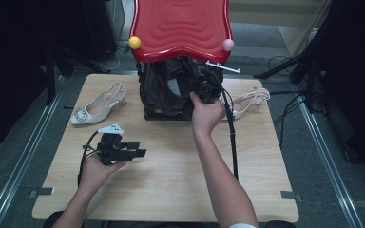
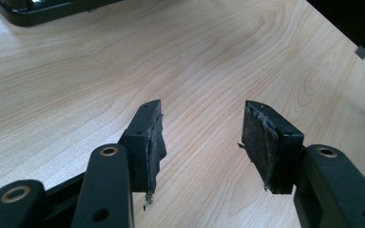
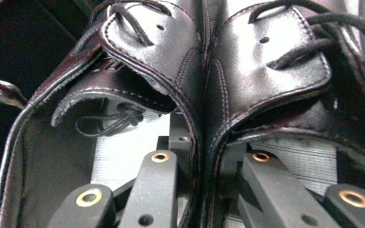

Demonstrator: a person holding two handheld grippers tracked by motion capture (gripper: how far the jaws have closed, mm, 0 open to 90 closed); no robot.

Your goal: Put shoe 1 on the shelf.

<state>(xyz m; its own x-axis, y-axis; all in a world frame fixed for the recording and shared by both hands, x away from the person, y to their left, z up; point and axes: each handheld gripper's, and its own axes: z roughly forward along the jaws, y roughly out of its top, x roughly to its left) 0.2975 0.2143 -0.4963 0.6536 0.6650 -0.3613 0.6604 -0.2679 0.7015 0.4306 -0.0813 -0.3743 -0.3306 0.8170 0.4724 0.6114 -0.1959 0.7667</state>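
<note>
High view: wooden desk (image 1: 171,190) carries, at its far edge, a black rack (image 1: 166,111) under a red wavy tray (image 1: 180,23). A yellow ball (image 1: 134,42) sits at one front corner of the tray, a pink ball (image 1: 228,45) at the other. Inside the rack, a pair of black lace-up shoes (image 1: 171,88) stands side by side.

Left of the rack, a beige slingback heel (image 1: 97,108) lies on its side on the desk, well apart from the rack. Right of the rack, a white strappy sandal (image 1: 249,100) lies near the desk's far right corner.

Right hand-held gripper (image 1: 204,88) reaches into the rack at the black shoes. Right gripper view: one jaw goes into each shoe, and the two touching inner walls of the black shoes (image 3: 204,95) run down between the jaws, which stand close together and clamp them. Laces and eyelets show above.

Left hand-held gripper (image 1: 135,149) sits low over the near-left part of the desk, in front of the rack. Left gripper view: jaws well apart, nothing between them, worn pads (image 2: 156,142) facing each other above bare desk (image 2: 76,85); a corner of the black rack (image 2: 38,12) sits at top left.
</note>
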